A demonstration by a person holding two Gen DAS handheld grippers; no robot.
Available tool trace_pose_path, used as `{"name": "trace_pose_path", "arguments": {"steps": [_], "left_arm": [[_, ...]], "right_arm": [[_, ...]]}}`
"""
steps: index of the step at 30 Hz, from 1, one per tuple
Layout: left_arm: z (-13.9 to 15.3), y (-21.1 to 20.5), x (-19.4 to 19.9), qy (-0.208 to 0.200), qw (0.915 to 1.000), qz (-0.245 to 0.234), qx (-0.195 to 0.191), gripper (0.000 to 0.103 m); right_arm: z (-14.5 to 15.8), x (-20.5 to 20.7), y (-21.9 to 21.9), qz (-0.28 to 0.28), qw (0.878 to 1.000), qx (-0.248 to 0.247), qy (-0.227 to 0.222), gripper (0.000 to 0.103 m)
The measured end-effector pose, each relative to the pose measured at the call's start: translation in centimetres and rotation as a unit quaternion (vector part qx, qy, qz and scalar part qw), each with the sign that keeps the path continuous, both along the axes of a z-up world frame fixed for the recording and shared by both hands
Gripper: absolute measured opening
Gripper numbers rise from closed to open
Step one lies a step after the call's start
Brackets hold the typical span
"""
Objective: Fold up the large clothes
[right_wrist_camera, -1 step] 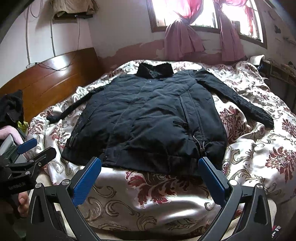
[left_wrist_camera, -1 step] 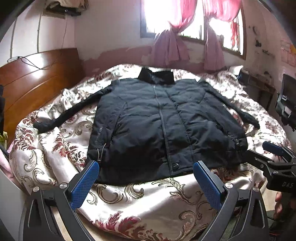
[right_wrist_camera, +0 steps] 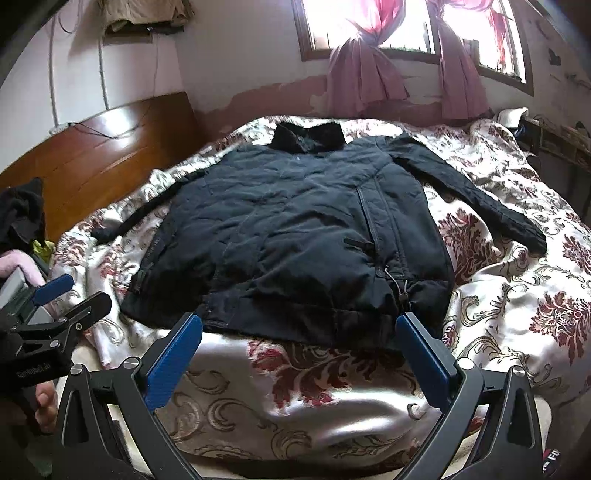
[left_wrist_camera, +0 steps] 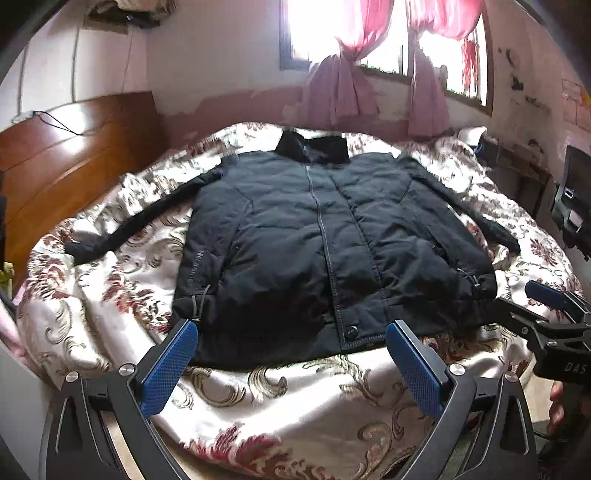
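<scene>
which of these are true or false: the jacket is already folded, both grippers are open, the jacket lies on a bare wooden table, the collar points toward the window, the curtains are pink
1. The jacket is already folded. False: it lies spread flat with both sleeves out to the sides.
2. The left gripper and right gripper are open. True.
3. The jacket lies on a bare wooden table. False: it lies on a bed with a floral bedspread.
4. The collar points toward the window. True.
5. The curtains are pink. True.
</scene>
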State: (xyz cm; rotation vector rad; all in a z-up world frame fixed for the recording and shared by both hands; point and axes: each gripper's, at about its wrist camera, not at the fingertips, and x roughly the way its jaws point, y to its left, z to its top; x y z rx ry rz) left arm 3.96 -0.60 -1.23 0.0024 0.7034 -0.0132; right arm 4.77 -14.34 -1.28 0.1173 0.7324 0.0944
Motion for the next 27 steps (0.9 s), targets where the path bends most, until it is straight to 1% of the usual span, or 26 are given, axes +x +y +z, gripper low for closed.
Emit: {"name": "trace_pose_path", "arguments": {"steps": [3, 4, 6, 7, 8, 9, 10, 11, 12, 13, 14, 15, 16, 17, 18, 19, 21, 23, 24, 25, 27], "left_arm": [[0.8, 0.2, 3.5, 0.010, 0.9999, -0.001, -0.010, 0.102], [1.2, 0.2, 4.7, 0.010, 0.9999, -0.001, -0.014, 0.102], [1.9, 0.0, 7.6, 0.003, 0.9997, 0.005, -0.023, 0.102], [2.3, -0.2, 9.1, -0.002, 0.9996, 0.006, -0.029, 0.102], [2.6, -0.6, 10.9, -0.003, 0.9994, 0.007, -0.032, 0.102], [2.9, -1.0, 12.6, -0.003, 0.9994, 0.007, -0.034, 0.102], [3.1, -1.5, 14.5, -0.004, 0.9994, 0.005, -0.035, 0.102], [3.2, -2.1, 16.4, -0.004, 0.9993, 0.002, -0.036, 0.102], [3.2, -2.9, 18.6, -0.002, 0.9993, -0.003, -0.037, 0.102], [3.1, -3.6, 20.5, 0.002, 0.9993, -0.007, -0.038, 0.102], [2.9, -4.6, 22.9, 0.007, 0.9992, -0.012, -0.039, 0.102], [2.7, -5.5, 24.7, 0.009, 0.9990, -0.020, -0.040, 0.102], [2.4, -6.5, 26.6, 0.013, 0.9987, -0.028, -0.040, 0.102], [2.0, -7.8, 28.6, 0.017, 0.9985, -0.037, -0.038, 0.102], [1.7, -9.0, 30.4, 0.020, 0.9982, -0.045, -0.034, 0.102], [1.3, -10.2, 32.0, 0.022, 0.9979, -0.052, -0.032, 0.102], [0.5, -12.9, 35.2, 0.028, 0.9965, -0.073, -0.030, 0.102], [-0.4, -15.4, 38.2, 0.035, 0.9948, -0.090, -0.032, 0.102], [-0.7, -16.2, 39.2, 0.036, 0.9942, -0.095, -0.036, 0.102], [-1.3, -17.2, 40.4, 0.037, 0.9933, -0.101, -0.043, 0.102], [-2.2, -18.3, 42.2, 0.049, 0.9908, -0.112, -0.057, 0.102]], "right_arm": [[0.4, 2.7, -2.1, -0.014, 1.000, 0.011, -0.002, 0.102], [0.8, 4.6, -3.7, -0.027, 1.000, 0.013, -0.011, 0.102], [1.2, 6.8, -5.8, -0.043, 0.999, 0.020, -0.023, 0.102], [1.4, 8.2, -7.4, -0.056, 0.998, 0.029, -0.032, 0.102], [1.5, 10.2, -9.8, -0.072, 0.995, 0.047, -0.049, 0.102], [1.5, 11.1, -10.7, -0.079, 0.994, 0.053, -0.055, 0.102], [1.3, 12.8, -12.2, -0.092, 0.992, 0.062, -0.056, 0.102], [0.7, 15.0, -14.6, -0.108, 0.990, 0.078, -0.040, 0.102], [0.3, 15.8, -15.5, -0.118, 0.989, 0.086, -0.034, 0.102], [-0.5, 17.1, -17.5, -0.147, 0.984, 0.101, -0.023, 0.102], [-1.9, 18.6, -20.5, -0.196, 0.972, 0.131, -0.003, 0.102], [-2.8, 19.1, -21.6, -0.217, 0.965, 0.145, 0.004, 0.102], [-4.6, 20.0, -24.5, -0.259, 0.948, 0.185, 0.012, 0.102], [-5.8, 20.5, -26.0, -0.280, 0.937, 0.208, 0.014, 0.102], [-7.4, 21.0, -28.0, -0.304, 0.923, 0.236, 0.016, 0.102], [-8.6, 21.5, -29.7, -0.322, 0.912, 0.252, 0.017, 0.102], [-10.5, 22.3, -31.8, -0.349, 0.899, 0.263, 0.017, 0.102], [-12.1, 23.0, -33.4, -0.368, 0.889, 0.272, 0.013, 0.102], [-12.9, 23.4, -34.3, -0.381, 0.880, 0.281, 0.014, 0.102], [-14.1, 23.8, -35.4, -0.398, 0.868, 0.298, 0.017, 0.102], [-15.1, 24.1, -37.2, -0.415, 0.851, 0.321, 0.015, 0.101]]}}
